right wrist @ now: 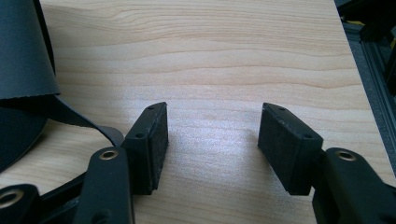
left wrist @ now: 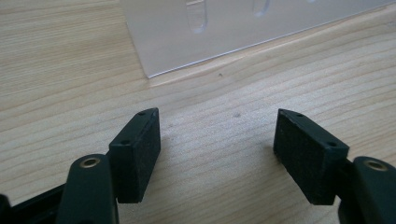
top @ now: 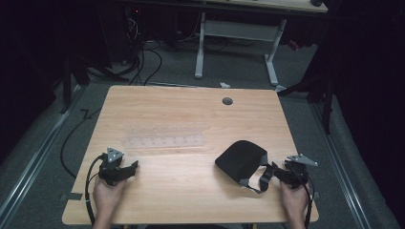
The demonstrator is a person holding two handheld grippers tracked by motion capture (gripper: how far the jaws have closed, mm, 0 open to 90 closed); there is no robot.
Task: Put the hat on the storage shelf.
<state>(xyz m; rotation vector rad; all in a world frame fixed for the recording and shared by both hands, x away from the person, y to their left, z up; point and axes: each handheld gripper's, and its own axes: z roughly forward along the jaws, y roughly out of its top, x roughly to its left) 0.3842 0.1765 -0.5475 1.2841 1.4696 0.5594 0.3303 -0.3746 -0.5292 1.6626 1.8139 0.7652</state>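
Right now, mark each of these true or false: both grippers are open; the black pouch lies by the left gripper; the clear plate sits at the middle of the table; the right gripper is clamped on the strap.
1. Both grippers are open. True: the left gripper and the right gripper each show bare wood between their pads.
2. The black pouch lies by the left gripper. False: the black pouch lies by the right gripper.
3. The clear plate sits at the middle of the table. True: the clear plate lies flat near the middle of the table.
4. The right gripper is clamped on the strap. False: the strap runs beside one jaw, not between the pads.
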